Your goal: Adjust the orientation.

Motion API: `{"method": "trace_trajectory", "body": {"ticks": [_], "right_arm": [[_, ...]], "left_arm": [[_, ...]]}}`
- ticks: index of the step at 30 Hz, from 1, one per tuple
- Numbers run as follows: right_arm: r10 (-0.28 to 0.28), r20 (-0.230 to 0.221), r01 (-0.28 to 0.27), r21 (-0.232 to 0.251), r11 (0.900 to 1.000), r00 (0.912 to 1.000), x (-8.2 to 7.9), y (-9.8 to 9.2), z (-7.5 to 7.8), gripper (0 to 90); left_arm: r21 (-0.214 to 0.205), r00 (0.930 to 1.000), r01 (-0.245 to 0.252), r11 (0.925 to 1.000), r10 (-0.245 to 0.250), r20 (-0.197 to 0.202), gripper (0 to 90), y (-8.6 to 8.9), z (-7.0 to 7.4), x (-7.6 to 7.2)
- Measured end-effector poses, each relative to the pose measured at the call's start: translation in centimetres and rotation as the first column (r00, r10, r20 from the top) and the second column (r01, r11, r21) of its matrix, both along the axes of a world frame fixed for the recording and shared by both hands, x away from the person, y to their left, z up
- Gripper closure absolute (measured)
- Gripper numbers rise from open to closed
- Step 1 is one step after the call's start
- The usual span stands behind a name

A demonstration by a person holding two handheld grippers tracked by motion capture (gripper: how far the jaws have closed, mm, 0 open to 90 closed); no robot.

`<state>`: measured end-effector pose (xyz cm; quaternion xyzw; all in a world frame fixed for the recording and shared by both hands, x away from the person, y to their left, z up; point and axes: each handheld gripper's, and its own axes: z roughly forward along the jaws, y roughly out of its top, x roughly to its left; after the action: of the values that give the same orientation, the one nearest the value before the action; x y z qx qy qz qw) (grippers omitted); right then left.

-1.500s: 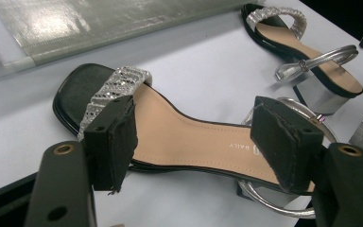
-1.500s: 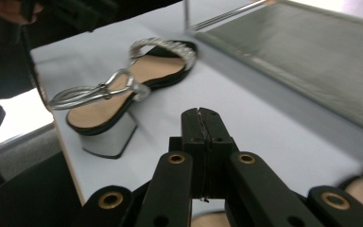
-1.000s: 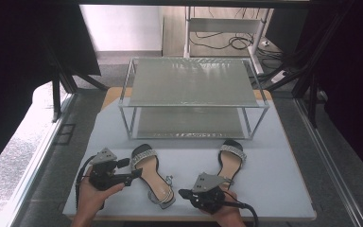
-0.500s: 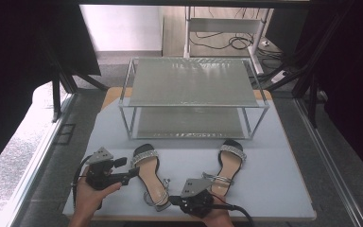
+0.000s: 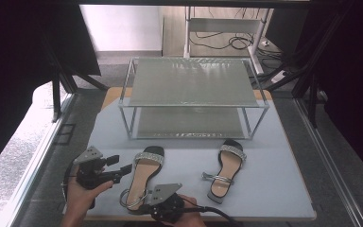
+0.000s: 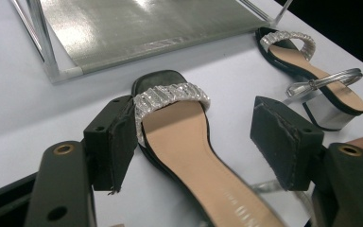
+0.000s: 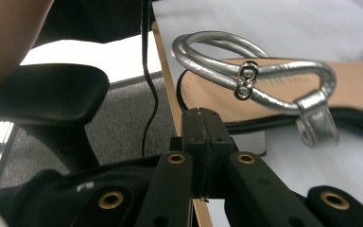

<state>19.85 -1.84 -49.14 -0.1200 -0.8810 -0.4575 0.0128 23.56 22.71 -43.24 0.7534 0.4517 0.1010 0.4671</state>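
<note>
At table edge, sandal heel behind right gripper

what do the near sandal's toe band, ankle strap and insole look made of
Toe band: glittering facets, likely rhinestones or beads. Ankle strap: smooth silver sheen, probably metallic faux leather, with a small metal buckle. Insole: matte tan, leather-like.

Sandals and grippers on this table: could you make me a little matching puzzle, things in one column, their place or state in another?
Things:
1. left gripper
2. right gripper
3. left sandal
4. right sandal
5. shelf rack

Place or state:
a. jaws shut, empty, at a heel strap
b. lies alone, nearer the rack's right leg
c. jaws open, astride the toe end
d. stands behind both sandals
e. lies between the two grippers

Pairs: 1-c, 2-a, 3-e, 4-b, 5-d
</note>
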Motion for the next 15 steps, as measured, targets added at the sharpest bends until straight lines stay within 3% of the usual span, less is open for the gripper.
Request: {"method": "trace_trajectory", "body": {"ticks": [9,13,15], "right_arm": [[0.0,-0.024,0.001,0.033,0.9994,0.9997,0.5,2.7,-0.4,90.0],[-0.015,-0.002,0.015,0.028,0.9995,0.9999,0.5,2.1,-0.3,90.0],[-0.028,-0.001,0.028,0.045,0.9986,0.9996,0.6,0.9,0.2,89.9]], "left_arm": [[0.001,0.9999,-0.009,1.0,0.009,0.005,32.2,0.2,0.3,-0.2],[-0.003,1.0,-0.005,1.0,0.005,0.008,32.0,0.3,0.5,-0.3],[-0.001,1.0,-0.007,1.0,0.007,0.005,31.9,0.3,0.4,-0.2]]}}
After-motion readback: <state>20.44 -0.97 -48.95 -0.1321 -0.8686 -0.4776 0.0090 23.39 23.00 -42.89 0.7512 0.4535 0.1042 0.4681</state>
